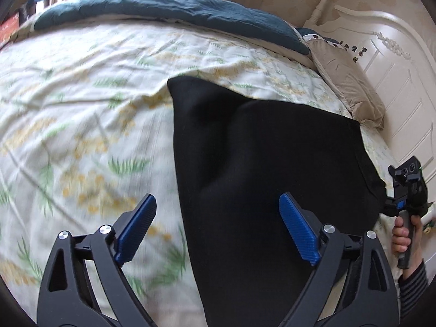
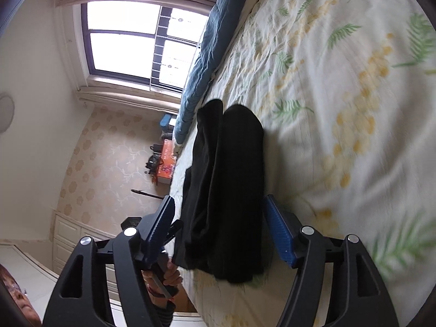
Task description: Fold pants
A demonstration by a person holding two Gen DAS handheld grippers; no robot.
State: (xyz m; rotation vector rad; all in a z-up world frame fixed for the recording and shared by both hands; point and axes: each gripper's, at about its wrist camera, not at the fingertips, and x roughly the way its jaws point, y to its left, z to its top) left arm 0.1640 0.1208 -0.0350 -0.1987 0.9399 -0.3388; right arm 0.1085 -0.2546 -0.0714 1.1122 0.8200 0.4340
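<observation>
A bed with a leaf-print sheet [image 1: 81, 103] fills both views. Nearest, the left gripper [image 1: 218, 226] hovers with jaws spread wide, empty, over the black pants [image 1: 259, 163], which lie folded on the sheet. The right gripper [image 2: 218, 226] also stands open, straddling the pants' edge, perhaps just touching. Beyond lie a teal blanket [image 1: 169, 11] and headboard [image 1: 395, 81].

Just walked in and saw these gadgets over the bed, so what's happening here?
A person with a two-finger gripper in each hand is folding black pants on a floral bedspread. Both the left gripper and right gripper are open, holding nothing. The pants lie as a folded stack, with the right gripper's fingers straddling one end.
</observation>
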